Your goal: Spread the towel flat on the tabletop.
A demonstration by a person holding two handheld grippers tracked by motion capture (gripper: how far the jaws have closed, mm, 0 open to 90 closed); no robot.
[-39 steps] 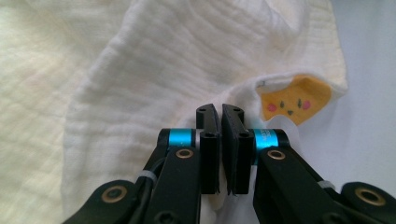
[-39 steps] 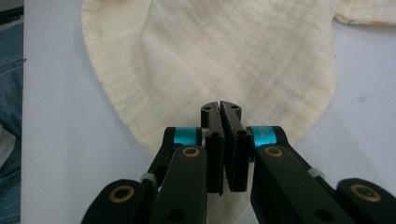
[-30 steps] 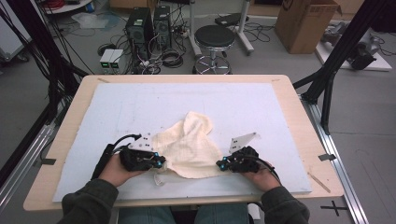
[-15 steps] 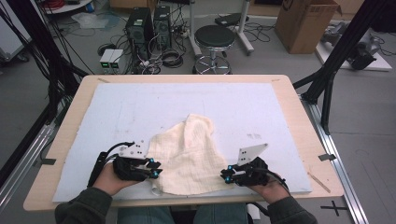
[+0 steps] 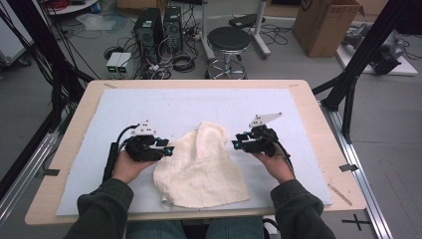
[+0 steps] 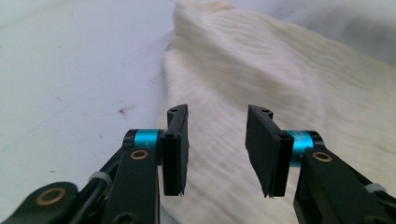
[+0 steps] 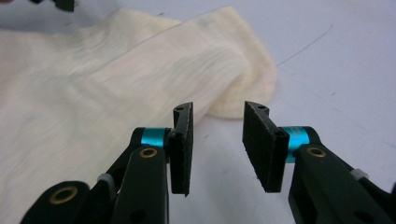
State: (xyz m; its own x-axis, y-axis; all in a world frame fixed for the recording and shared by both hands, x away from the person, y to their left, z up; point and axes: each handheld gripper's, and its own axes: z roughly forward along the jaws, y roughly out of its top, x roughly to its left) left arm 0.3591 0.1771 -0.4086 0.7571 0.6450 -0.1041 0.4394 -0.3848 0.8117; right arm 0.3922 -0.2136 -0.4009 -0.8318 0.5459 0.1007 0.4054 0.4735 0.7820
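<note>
Cream cloth (image 5: 201, 167), soft, light and floppy, is lying flat while both grippers (image 5: 168, 149) (image 5: 237, 144), jaws just opening and empty, are flanking its edges, the best places to pinch.

Black grippers (image 5: 169, 150) with cyan collars (dark green sleeves (image 5: 102, 211))

The cream cloth (image 5: 201, 169) looks soft and ribbed (a crinkled weave), on a smooth matt mat (image 5: 164, 107).

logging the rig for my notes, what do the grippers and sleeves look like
Both the left gripper and the right gripper are black with teal collars, brass pivots and flat black fingers. Each carries a grey three-cornered plate and trails a black cable. The sleeves are dark green.
</note>
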